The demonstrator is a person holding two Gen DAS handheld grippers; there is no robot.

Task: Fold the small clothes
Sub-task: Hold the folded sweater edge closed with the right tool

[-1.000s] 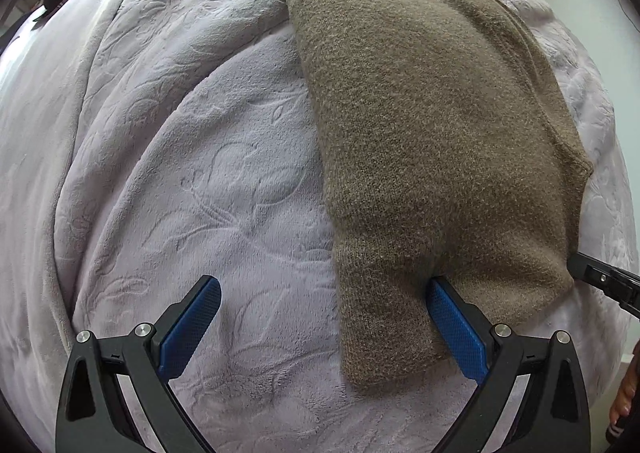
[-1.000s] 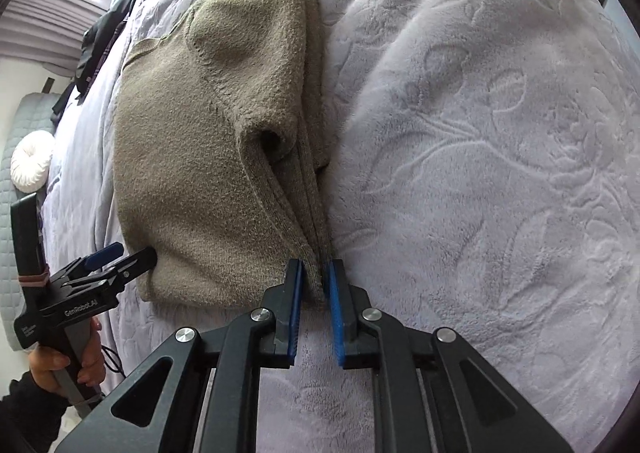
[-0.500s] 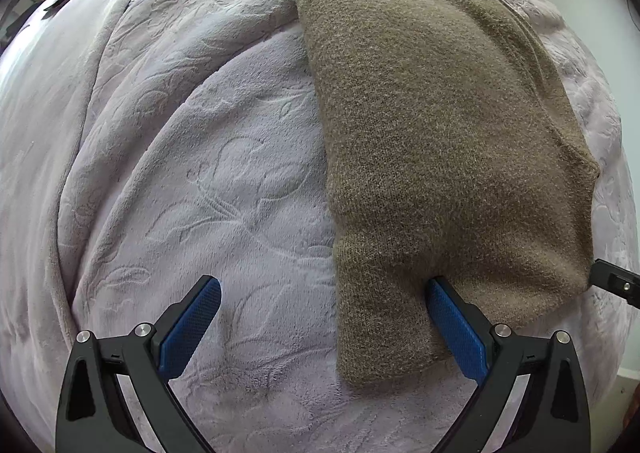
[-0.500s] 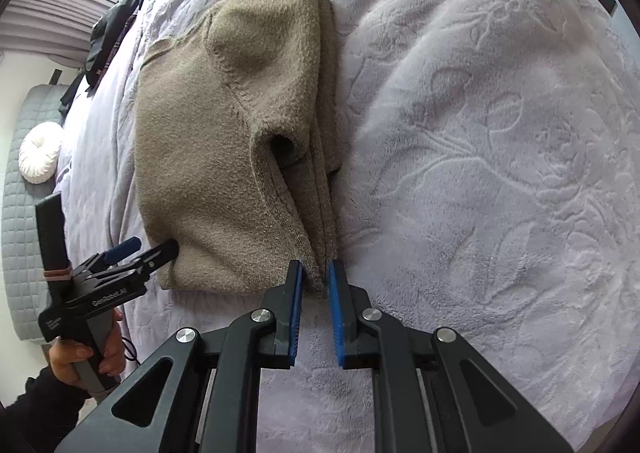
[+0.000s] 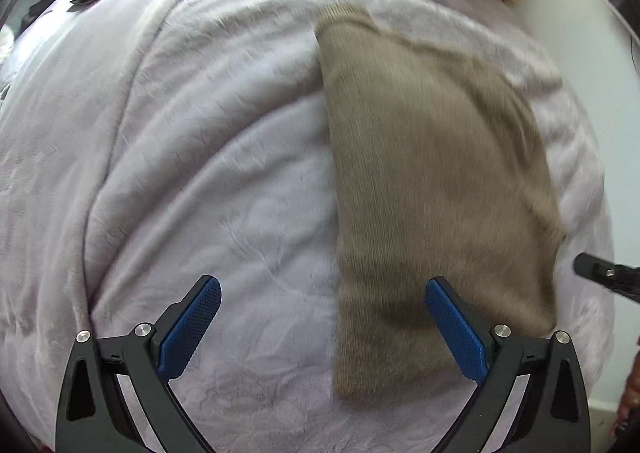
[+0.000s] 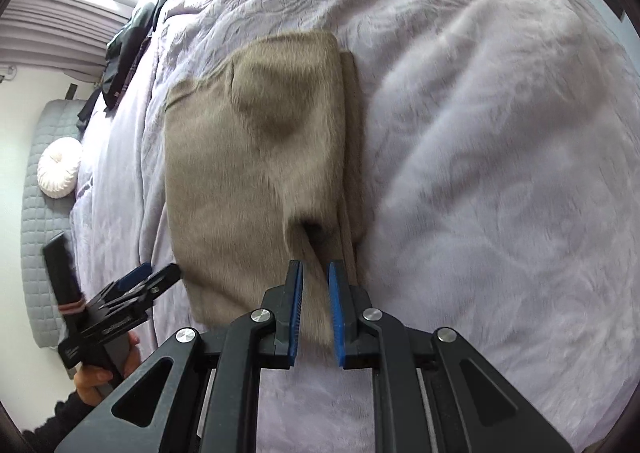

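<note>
A folded brown knit sweater (image 5: 432,189) lies flat on a pale lilac plush blanket (image 5: 180,173) that covers the bed, and everything else is placed here against that sweater. In the left wrist view, the left gripper (image 5: 322,329) hangs over the sweater's near left corner with its 2 blue-padded fingers (image 5: 190,327) spread wide and released, gripping nothing; 1 finger lies over bare blanket to the left of the sweater, the other over the sweater's near end, and whether it touches the knit cannot be told. At the sweater's right edge in that view the black tip of the right gripper (image 5: 608,279) pokes in from the frame border. In the right wrist view the sweater (image 6: 256,173) shows a sleeve layer folded on top along its right side, with a dark opening near the near end. The right gripper (image 6: 316,307) sits at that near right corner, its 2 fingers (image 6: 294,309) close together with a narrow gap, a strip of the knit running into the gap; whether they actually pinch it cannot be told. Beside the sweater's near left corner in this view the left gripper (image 6: 150,279) appears, held in a hand (image 6: 100,373). Beyond the sweater's far end lie dark clothes (image 6: 128,49), and a round white cushion (image 6: 59,167) sits off to its left. Both views are motion-blurred.
</note>
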